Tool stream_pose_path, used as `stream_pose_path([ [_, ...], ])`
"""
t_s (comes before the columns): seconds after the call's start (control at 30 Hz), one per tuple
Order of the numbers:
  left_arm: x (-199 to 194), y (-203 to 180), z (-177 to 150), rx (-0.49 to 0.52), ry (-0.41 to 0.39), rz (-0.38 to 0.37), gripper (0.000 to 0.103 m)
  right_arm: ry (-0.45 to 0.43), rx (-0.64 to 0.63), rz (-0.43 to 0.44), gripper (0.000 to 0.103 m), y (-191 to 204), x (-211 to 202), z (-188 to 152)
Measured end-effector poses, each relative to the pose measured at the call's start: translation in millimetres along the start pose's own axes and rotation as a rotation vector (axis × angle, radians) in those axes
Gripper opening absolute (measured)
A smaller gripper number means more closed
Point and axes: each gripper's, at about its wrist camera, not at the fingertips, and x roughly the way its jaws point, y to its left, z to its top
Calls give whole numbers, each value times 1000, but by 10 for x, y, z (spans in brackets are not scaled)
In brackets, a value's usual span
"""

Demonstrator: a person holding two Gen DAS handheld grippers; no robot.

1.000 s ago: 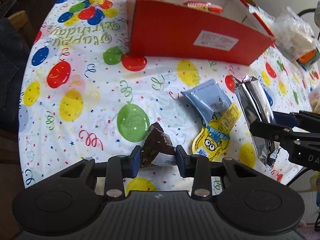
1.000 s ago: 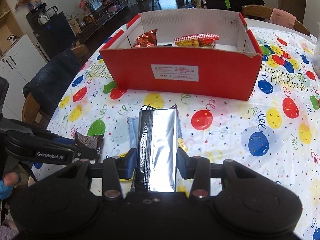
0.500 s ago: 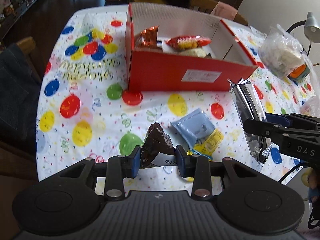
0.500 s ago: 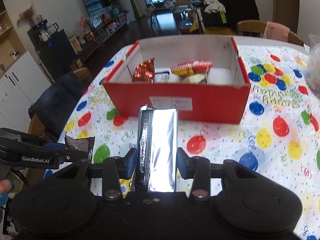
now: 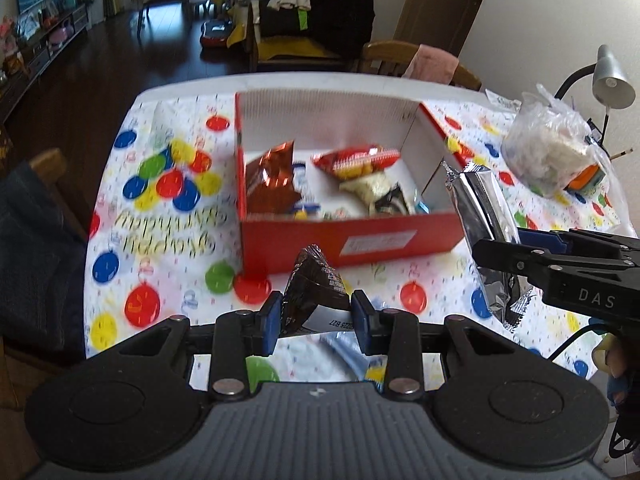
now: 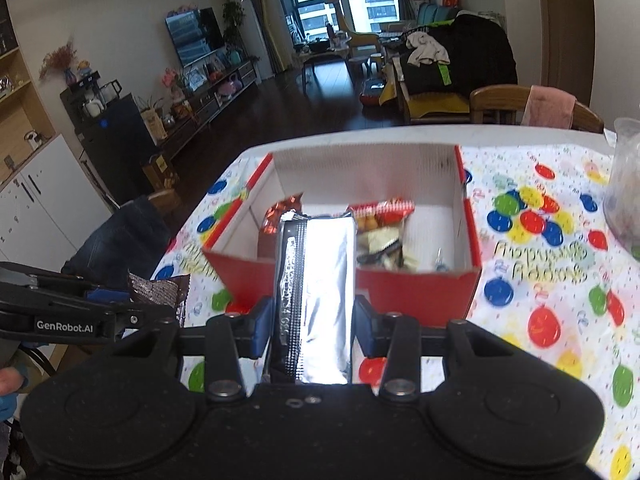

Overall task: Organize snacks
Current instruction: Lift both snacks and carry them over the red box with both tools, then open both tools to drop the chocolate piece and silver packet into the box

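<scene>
Balloons and a birthday greeting cover the tablecloth (image 5: 160, 216) at the left, and over it the left gripper (image 5: 316, 314) hangs above the table with its jaws pinched narrow on a brown snack packet (image 5: 316, 284); in the right-hand view that same packet (image 6: 160, 292) pokes out past the black finger at the left edge. Under the left gripper a pale blue packet (image 5: 348, 350) lies on the cloth, not yet collected. Further along, the red box (image 5: 348, 240) sits open in the middle of the table, with a copper-red bag (image 5: 272, 176) standing against its left wall and a red-and-white bag of crackers (image 5: 356, 160) over a few smaller packets near its centre; the right end of its floor looks bare. To the right of that, the right gripper (image 6: 308, 320) clamps a long silver packet (image 6: 316, 288) by its lower half, the packet standing nearly upright and, from the left view (image 5: 484, 216), level with the box's right front corner but apart from it. A clear plastic bag (image 5: 560, 148) rests on the cloth at the far right

Judging by this, both packets are lifted and on their way to the box. The next move calls for carrying each forward over the front wall, lowering it into open floor, then opening the jaws; the tall silver one will need tipping flat to fit neatly
</scene>
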Motion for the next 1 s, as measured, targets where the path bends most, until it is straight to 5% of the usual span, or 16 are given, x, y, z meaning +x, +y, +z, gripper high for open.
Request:
stream_pose_path([
  [0.47, 308, -174, 665, 41, -4, 35, 36, 4, 10, -39, 40, -393, 369, 550],
  [1.0, 1245, -197, 1223, 15, 142, 101, 36, 136, -47, -41, 40, -610, 1241, 967],
])
